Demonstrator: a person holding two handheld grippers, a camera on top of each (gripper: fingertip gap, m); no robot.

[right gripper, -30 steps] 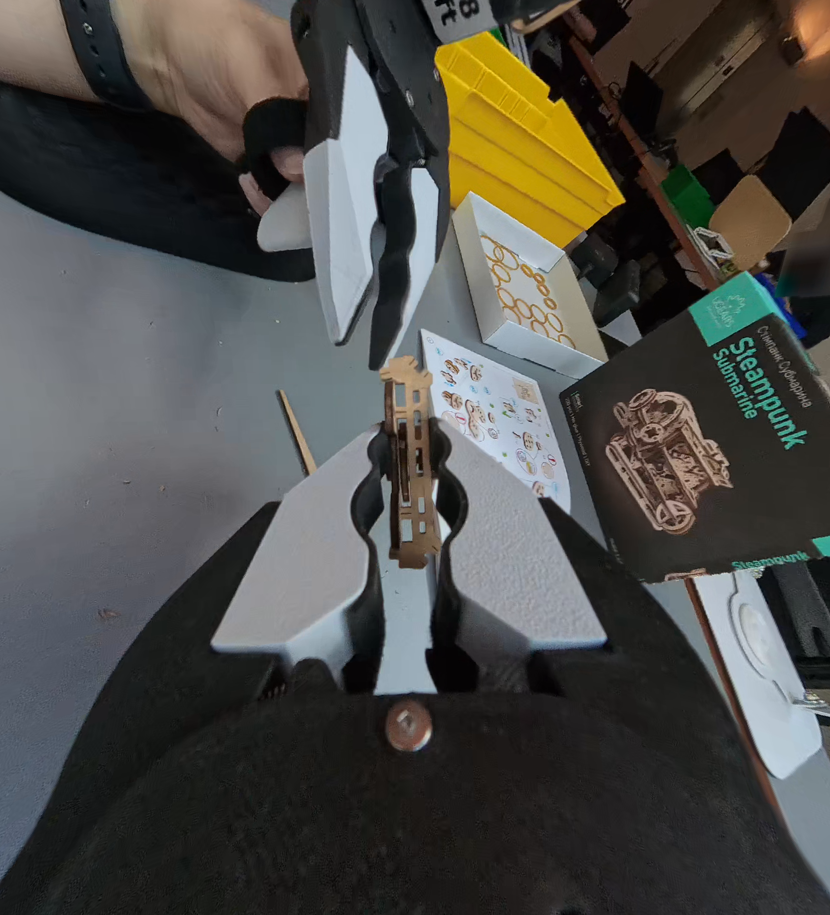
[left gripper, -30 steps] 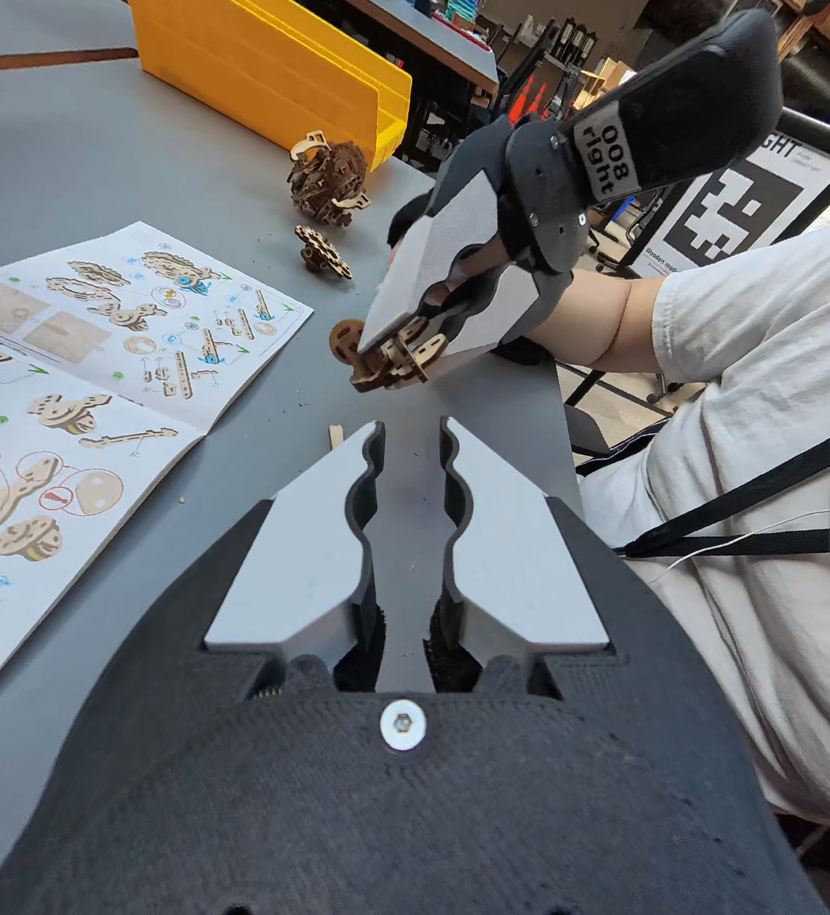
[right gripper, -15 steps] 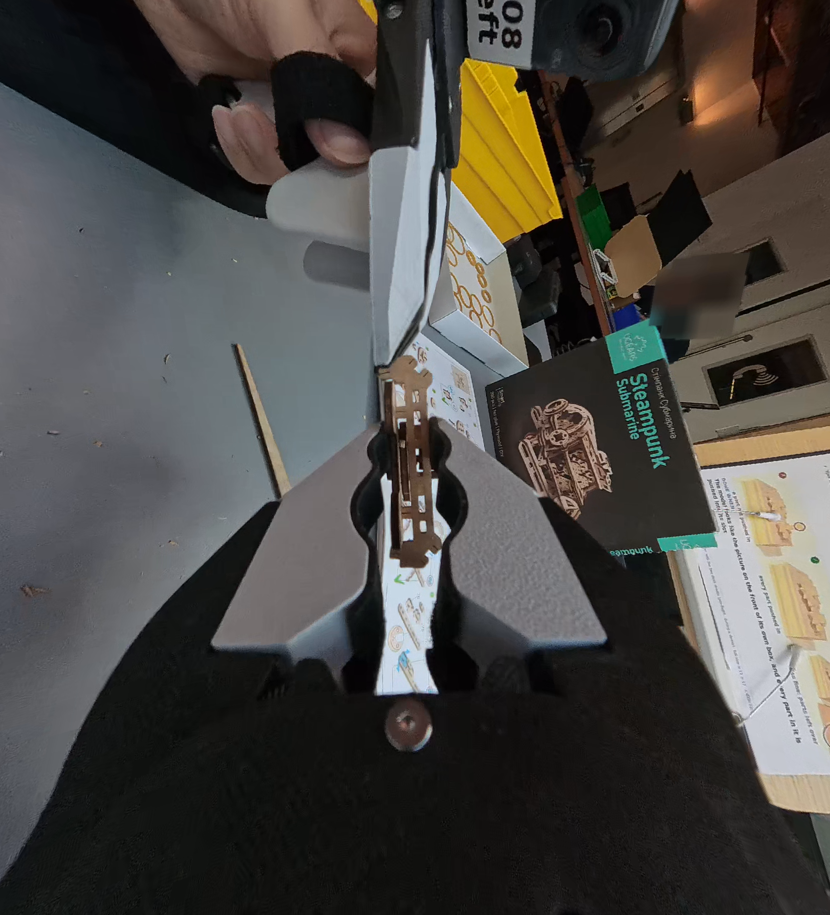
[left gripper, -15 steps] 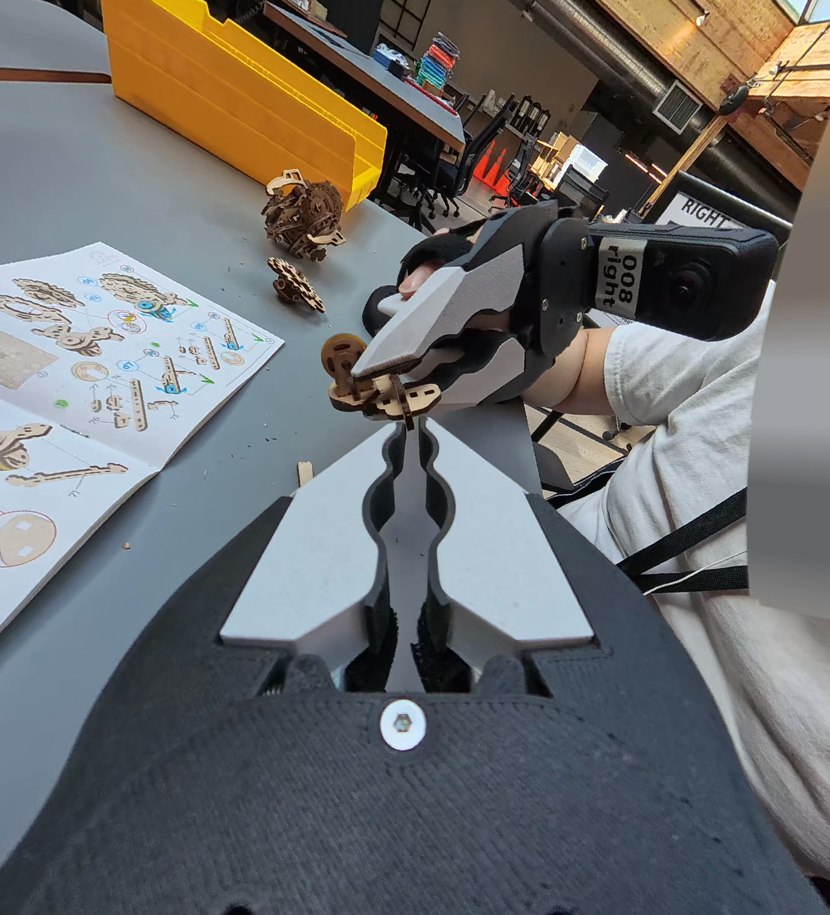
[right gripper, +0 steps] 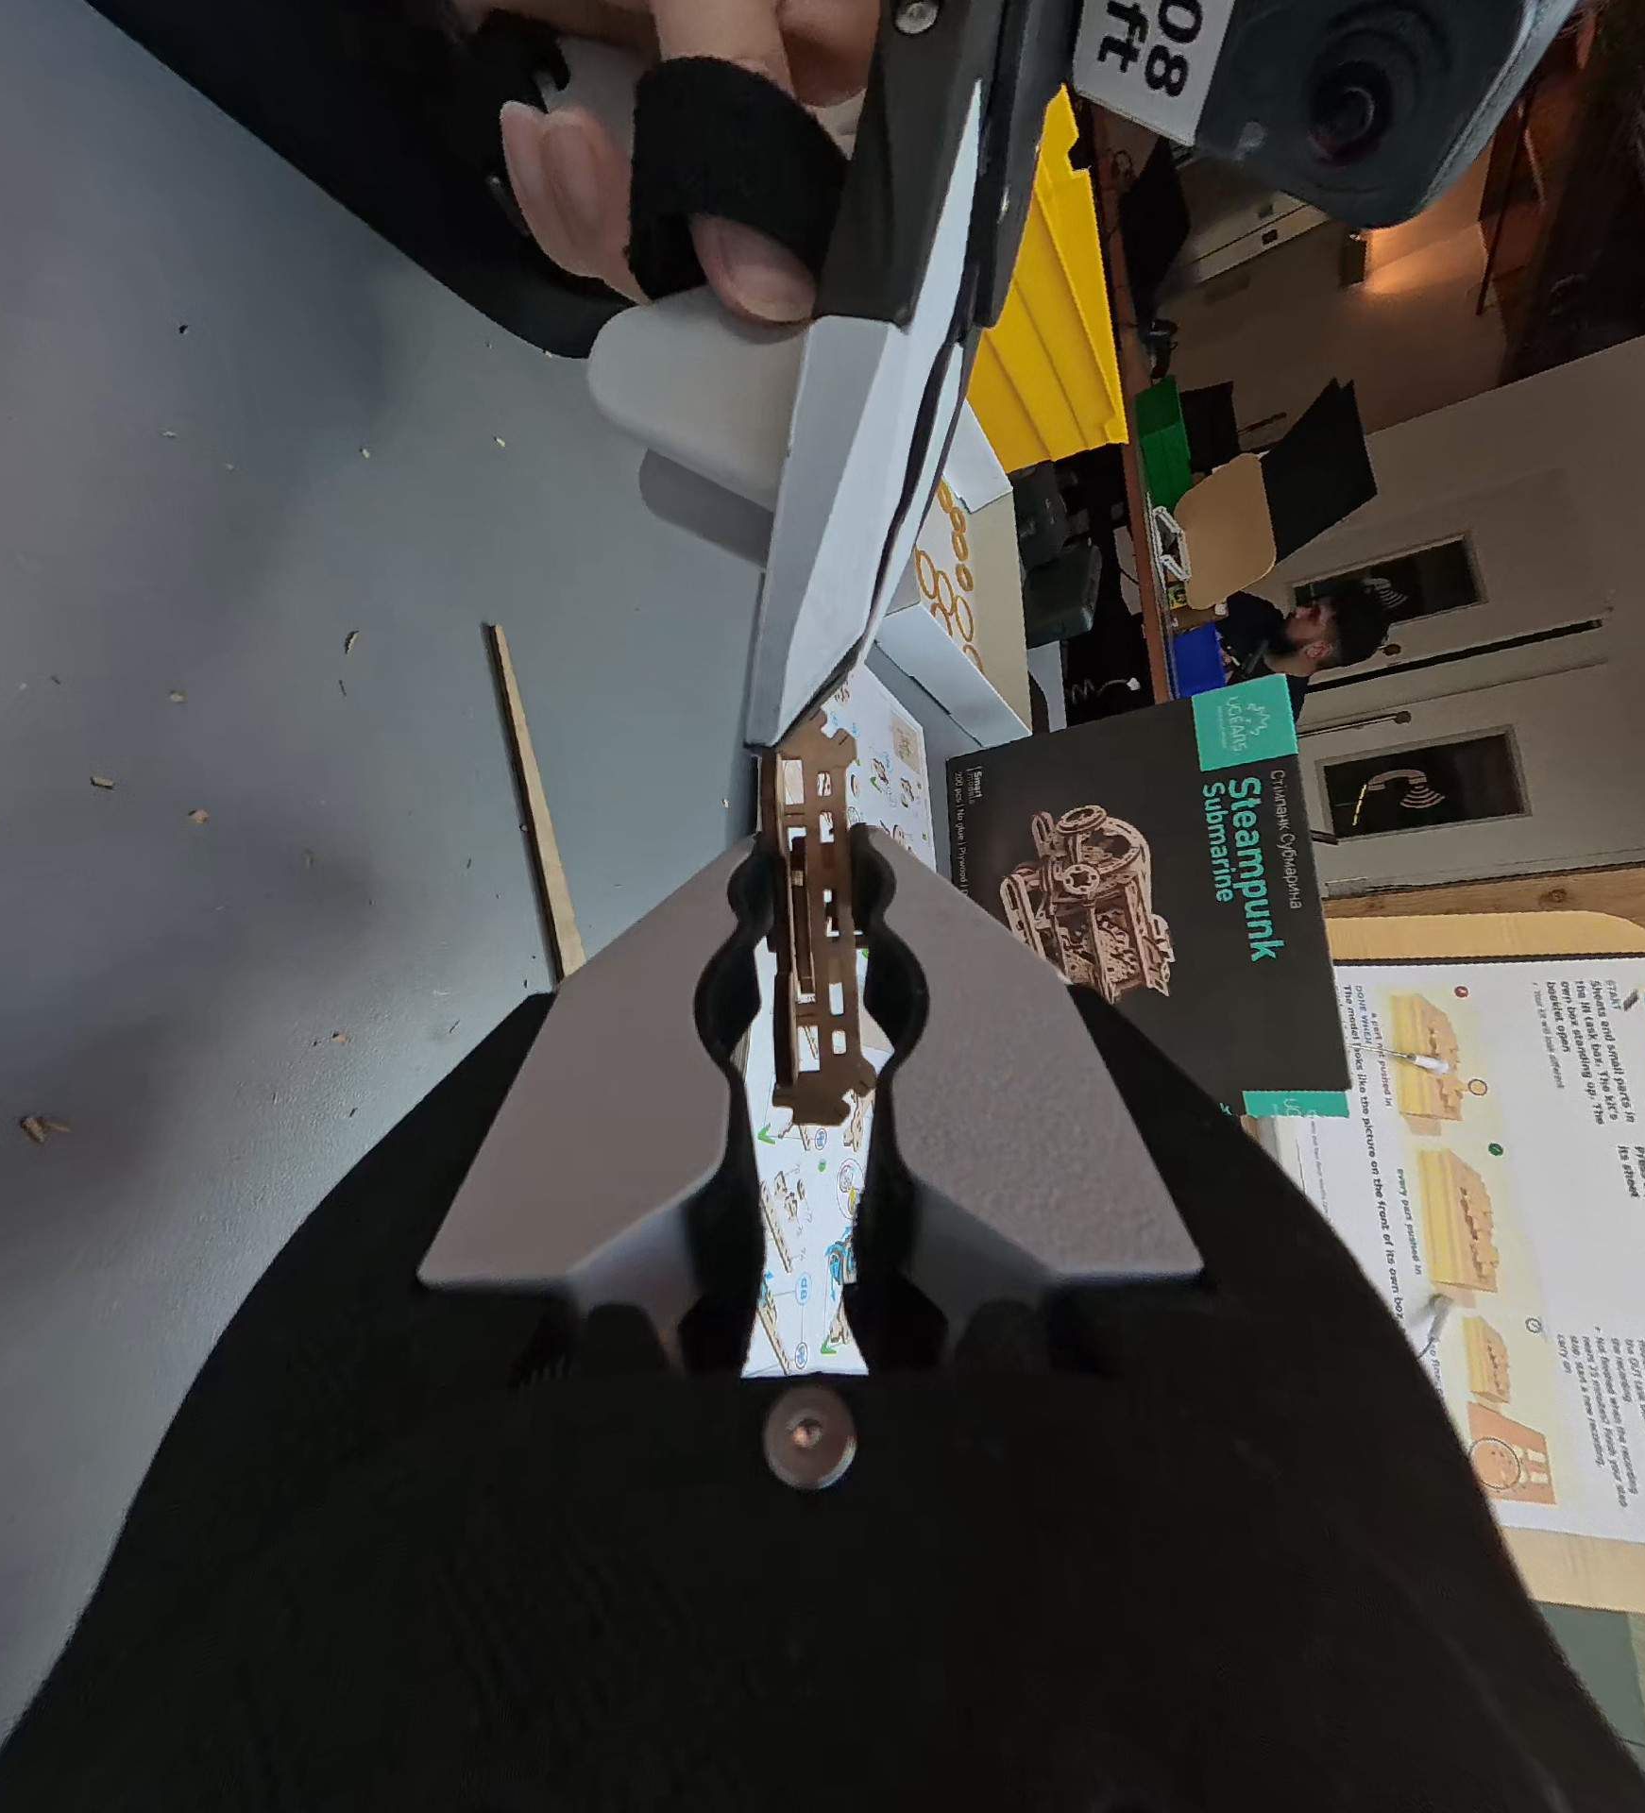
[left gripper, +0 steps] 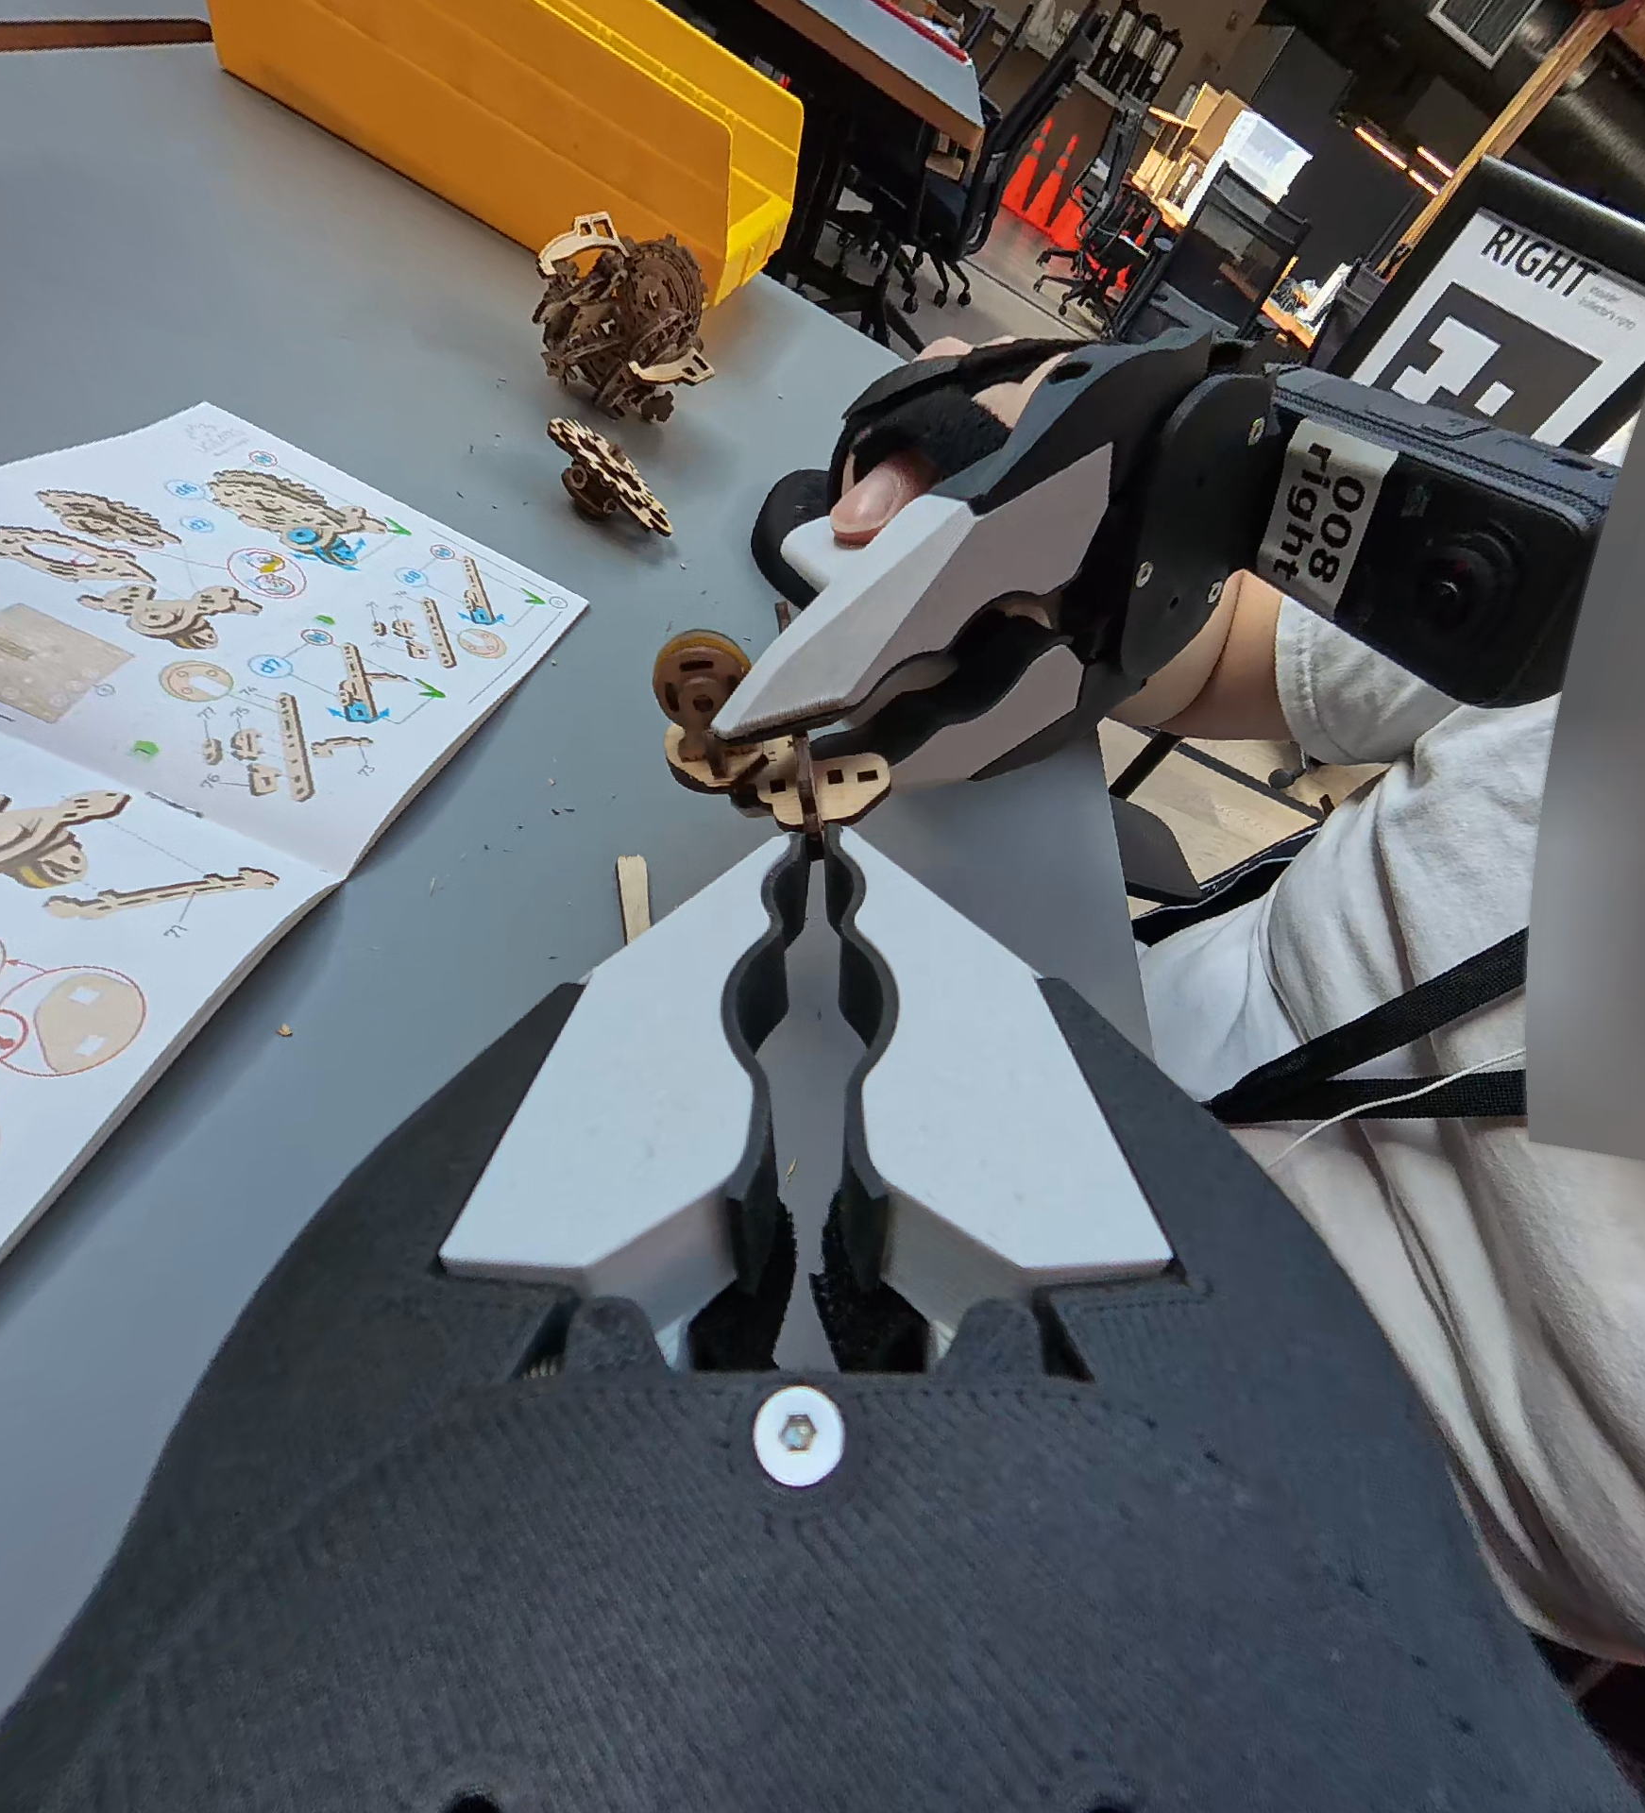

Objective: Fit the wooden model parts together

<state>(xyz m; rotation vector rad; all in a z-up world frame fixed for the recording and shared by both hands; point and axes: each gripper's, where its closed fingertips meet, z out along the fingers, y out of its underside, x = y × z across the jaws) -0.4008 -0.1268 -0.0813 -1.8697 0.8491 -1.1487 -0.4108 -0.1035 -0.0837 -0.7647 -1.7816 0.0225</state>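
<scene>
A light wooden sub-assembly [left gripper: 779, 775], flat slotted plates with a round disc [left gripper: 696, 677] at its far end, is held above the grey table [left gripper: 210, 294]. My right gripper [right gripper: 807, 854] is shut on it; the part [right gripper: 811, 942] stands edge-on between its fingers. In the left wrist view the right gripper [left gripper: 770, 731] comes in from the right. My left gripper [left gripper: 807, 849] is shut, its tips pinching a thin plate edge on the near side of the same part. In the right wrist view the left gripper [right gripper: 789, 726] meets the part's far end from above.
An open instruction booklet [left gripper: 210, 687] lies at the left. A dark wooden model [left gripper: 622, 324], a gear piece [left gripper: 608, 476] and a yellow bin [left gripper: 524, 108] are behind. A wooden stick [left gripper: 632, 898] lies near. A black kit box [right gripper: 1142, 912] and white tray [right gripper: 956, 589] stand beyond. Left and right tips are no more than a few centimetres apart. It is some 7 cm from my right tips to the wooden stick [left gripper: 632, 898].
My left gripper has closed from open and moved forward onto the part. My right gripper has swung the part level and brought it up to the left fingertips.
</scene>
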